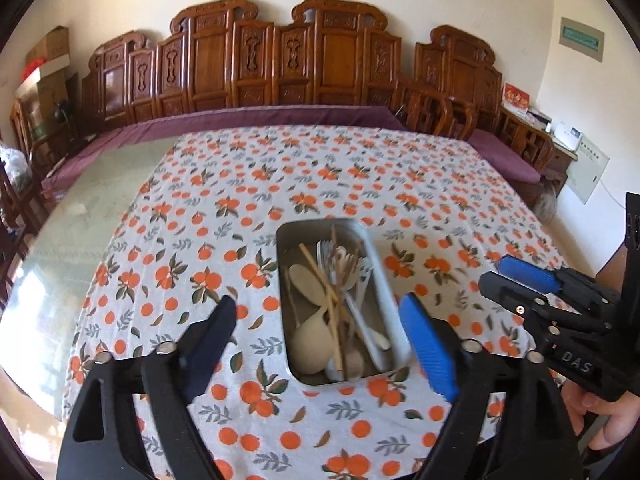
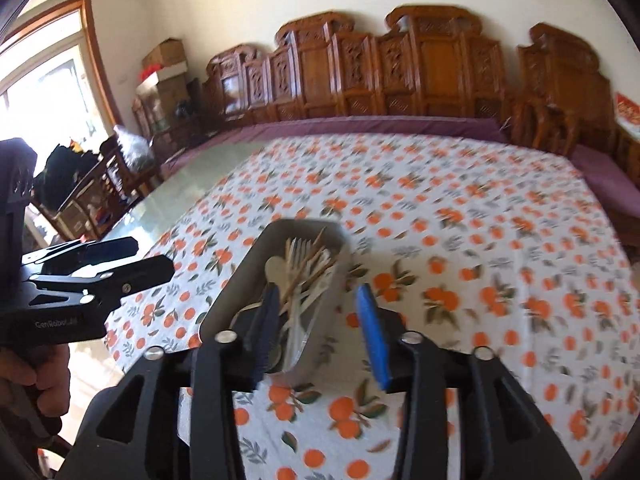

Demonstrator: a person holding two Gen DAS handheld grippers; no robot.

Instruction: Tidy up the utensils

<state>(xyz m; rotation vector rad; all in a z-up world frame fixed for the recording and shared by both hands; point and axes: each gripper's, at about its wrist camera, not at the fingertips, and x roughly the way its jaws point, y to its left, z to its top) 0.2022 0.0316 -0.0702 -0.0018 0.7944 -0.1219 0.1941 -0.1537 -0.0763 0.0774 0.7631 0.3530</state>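
Note:
A metal tray (image 1: pixel 285 264) sits on the orange-print tablecloth (image 1: pixel 320 168). It holds a jumble of wooden spoons (image 1: pixel 310 280), chopsticks (image 1: pixel 324 292) and white plastic forks (image 1: pixel 360 280). My left gripper (image 1: pixel 320 320) is open, its fingers straddling the tray's near end. My right gripper (image 2: pixel 316 320) is open over the tray's right rim (image 2: pixel 340 280); its left finger (image 2: pixel 266 320) is over the tray's near end. The right gripper also shows in the left wrist view (image 1: pixel 508 272), to the right of the tray. The left gripper shows in the right wrist view (image 2: pixel 132 256), to the tray's left.
The cloth covers part of a glass tabletop (image 1: pixel 80 232). A carved wooden bench with a purple cushion (image 1: pixel 260 116) runs along the far wall. Chairs and boxes stand at the left (image 2: pixel 100 184).

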